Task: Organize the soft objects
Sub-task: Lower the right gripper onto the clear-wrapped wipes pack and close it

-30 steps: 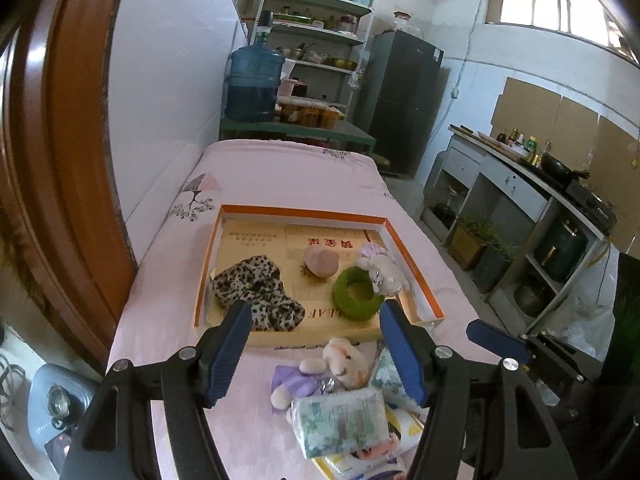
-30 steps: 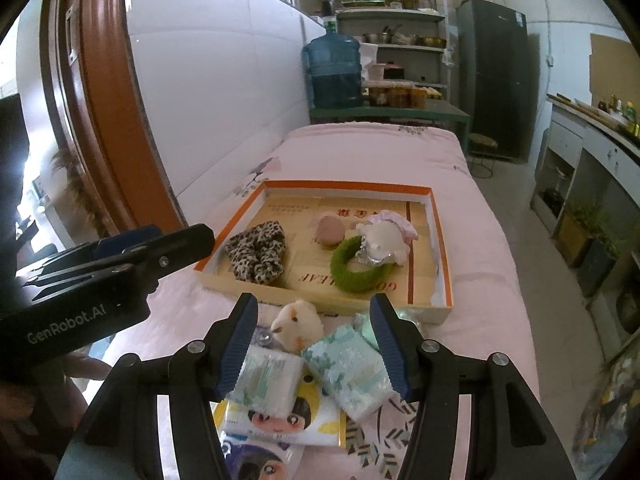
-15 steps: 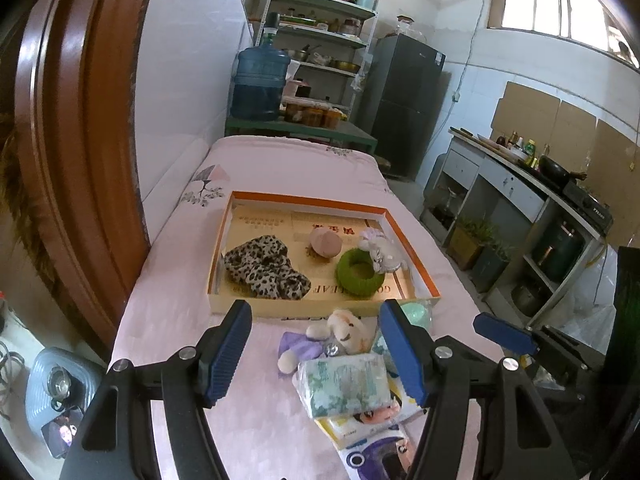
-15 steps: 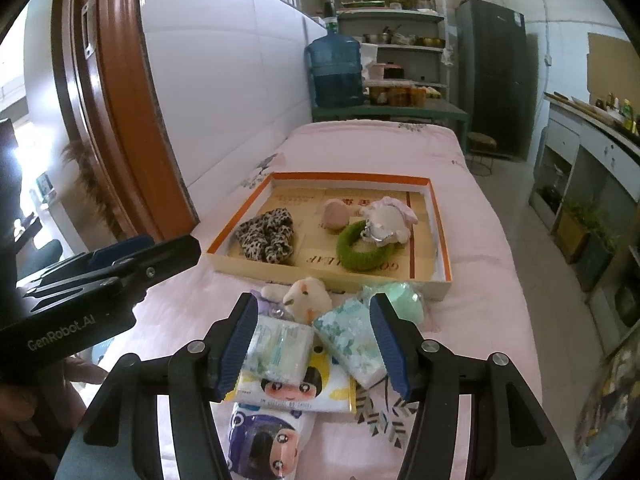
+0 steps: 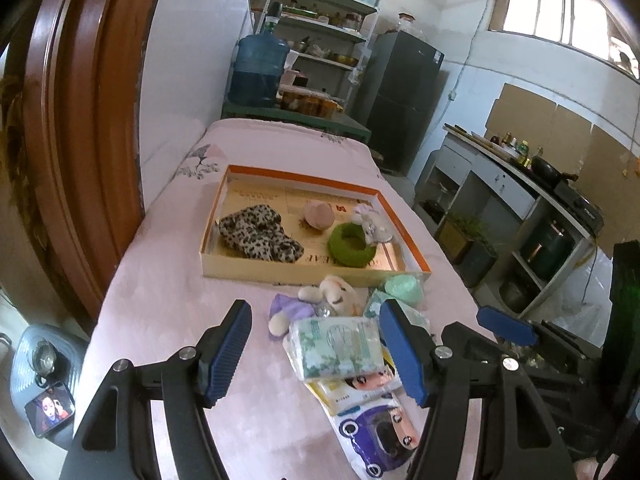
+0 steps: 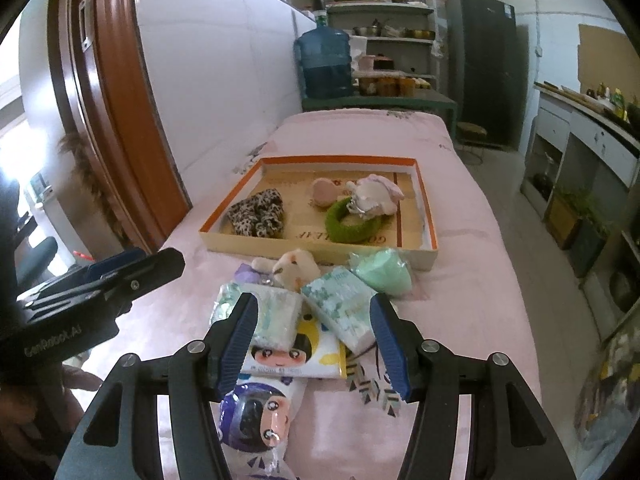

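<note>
lay just beyond the wide-open, empty right gripper (image 6: 312, 342): two tissue packs (image 6: 338, 306), a plush (image 6: 294, 268), a green bundle (image 6: 384, 272). farther ahead sat the tray (image 6: 428, 216). hung spread and empty too, the left gripper (image 5: 316, 354), a tissue pack (image 5: 338, 348) between its tips. partly hidden by fingers (image 6: 236, 340): cartoon packs (image 6: 296, 356).

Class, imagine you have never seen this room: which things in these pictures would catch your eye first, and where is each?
First the orange-rimmed tray on the pink bed, holding a leopard scrunchie at its left and a green ring at its right. Next the pile in front of it: a plush toy, tissue packs and a mint puff. Both grippers hover open-jawed over it.
</note>
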`<control>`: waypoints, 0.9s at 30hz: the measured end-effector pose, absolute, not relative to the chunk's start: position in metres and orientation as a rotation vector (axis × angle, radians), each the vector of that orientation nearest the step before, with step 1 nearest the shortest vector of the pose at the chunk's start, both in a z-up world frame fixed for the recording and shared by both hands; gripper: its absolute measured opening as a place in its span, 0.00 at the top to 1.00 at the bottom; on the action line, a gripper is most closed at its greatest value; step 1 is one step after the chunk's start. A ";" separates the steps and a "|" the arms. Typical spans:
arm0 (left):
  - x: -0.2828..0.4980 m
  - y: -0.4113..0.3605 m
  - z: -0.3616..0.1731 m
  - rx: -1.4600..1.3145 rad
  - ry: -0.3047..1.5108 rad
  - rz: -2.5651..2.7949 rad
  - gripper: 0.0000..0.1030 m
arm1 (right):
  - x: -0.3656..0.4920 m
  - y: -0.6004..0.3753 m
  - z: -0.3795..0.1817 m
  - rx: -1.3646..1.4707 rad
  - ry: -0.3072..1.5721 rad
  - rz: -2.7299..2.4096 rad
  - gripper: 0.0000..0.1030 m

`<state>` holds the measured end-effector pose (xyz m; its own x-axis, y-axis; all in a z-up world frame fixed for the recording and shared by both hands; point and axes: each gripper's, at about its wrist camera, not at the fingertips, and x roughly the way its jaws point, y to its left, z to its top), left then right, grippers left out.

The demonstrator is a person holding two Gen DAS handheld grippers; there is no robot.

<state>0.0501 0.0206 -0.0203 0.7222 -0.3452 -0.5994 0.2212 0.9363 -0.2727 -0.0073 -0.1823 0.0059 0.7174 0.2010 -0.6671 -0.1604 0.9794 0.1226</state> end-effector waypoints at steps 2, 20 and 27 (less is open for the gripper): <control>0.048 0.019 -0.024 -0.191 0.703 -0.321 0.36 | -0.009 -0.183 0.005 0.059 0.747 0.198 0.42; 0.034 0.033 -0.065 -0.209 0.736 -0.281 0.36 | 0.000 -0.169 -0.025 0.067 0.812 0.268 0.42; 0.039 0.041 -0.069 -0.213 0.736 -0.261 0.36 | 0.013 -0.163 -0.042 0.128 0.860 0.317 0.42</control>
